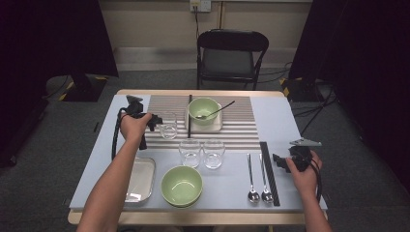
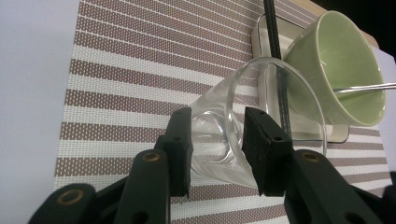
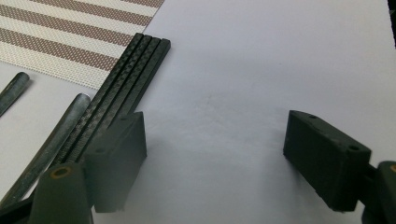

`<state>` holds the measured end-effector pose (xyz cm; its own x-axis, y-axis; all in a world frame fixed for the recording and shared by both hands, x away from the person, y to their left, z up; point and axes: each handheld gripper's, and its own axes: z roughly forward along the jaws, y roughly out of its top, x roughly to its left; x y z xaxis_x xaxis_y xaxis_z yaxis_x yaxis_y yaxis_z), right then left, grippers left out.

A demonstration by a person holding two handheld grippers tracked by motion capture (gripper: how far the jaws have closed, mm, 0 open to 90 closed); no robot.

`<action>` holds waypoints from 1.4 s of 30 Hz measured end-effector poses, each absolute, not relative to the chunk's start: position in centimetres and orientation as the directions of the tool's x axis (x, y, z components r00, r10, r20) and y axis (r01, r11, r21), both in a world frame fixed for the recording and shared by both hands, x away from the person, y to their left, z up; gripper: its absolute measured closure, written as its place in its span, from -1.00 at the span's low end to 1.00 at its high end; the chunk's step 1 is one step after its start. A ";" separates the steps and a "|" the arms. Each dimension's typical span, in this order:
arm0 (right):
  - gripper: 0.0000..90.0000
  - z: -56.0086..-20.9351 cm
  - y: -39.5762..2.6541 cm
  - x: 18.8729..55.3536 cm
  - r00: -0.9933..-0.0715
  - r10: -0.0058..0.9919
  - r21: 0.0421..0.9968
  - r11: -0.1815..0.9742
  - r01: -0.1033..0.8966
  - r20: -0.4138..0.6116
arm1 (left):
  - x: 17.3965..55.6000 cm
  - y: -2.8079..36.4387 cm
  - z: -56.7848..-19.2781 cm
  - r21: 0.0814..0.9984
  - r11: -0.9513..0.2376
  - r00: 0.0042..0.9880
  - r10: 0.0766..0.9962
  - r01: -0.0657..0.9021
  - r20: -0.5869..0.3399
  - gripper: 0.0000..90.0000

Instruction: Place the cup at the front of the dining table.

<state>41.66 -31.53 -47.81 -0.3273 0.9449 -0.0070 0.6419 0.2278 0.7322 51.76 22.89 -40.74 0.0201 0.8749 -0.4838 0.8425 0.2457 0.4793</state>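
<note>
A clear glass [image 1: 168, 127] stands on the left part of the striped placemat [image 1: 237, 126]. My left gripper [image 1: 157, 121] reaches it from the left, and in the left gripper view the glass [image 2: 219, 121] sits between the two pads of this gripper [image 2: 217, 149], which stand close beside its base without squeezing it. My right gripper [image 1: 279, 161] rests open near the table's right edge. In the right gripper view its jaws [image 3: 215, 154] are wide apart over bare table, with black chopsticks [image 3: 126, 79] by the left jaw.
A green bowl [image 1: 203, 107] with a spoon sits on a white square dish behind the glass, black chopsticks [image 1: 190, 116] beside it. Two more glasses [image 1: 189, 152] [image 1: 213, 153], a second green bowl [image 1: 182, 185], a metal tray [image 1: 140, 180] and two spoons [image 1: 251, 179] lie nearer. A chair [image 1: 232, 53] stands beyond the table.
</note>
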 end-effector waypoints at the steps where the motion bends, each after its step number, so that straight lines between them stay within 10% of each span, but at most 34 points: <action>1: -0.55 -47.8 -31.5 41.7 -0.327 0.945 0.732 0.227 0.642 -0.007 | 51.8 22.9 -40.8 0.481 0.247 0.019 0.875 0.842 -0.483 0.38; 42: -0.55 -47.8 -31.5 41.7 -0.326 0.945 0.733 0.226 0.642 -0.006 | 51.2 23.9 -41.2 0.495 0.199 0.079 0.870 0.846 -0.486 -0.31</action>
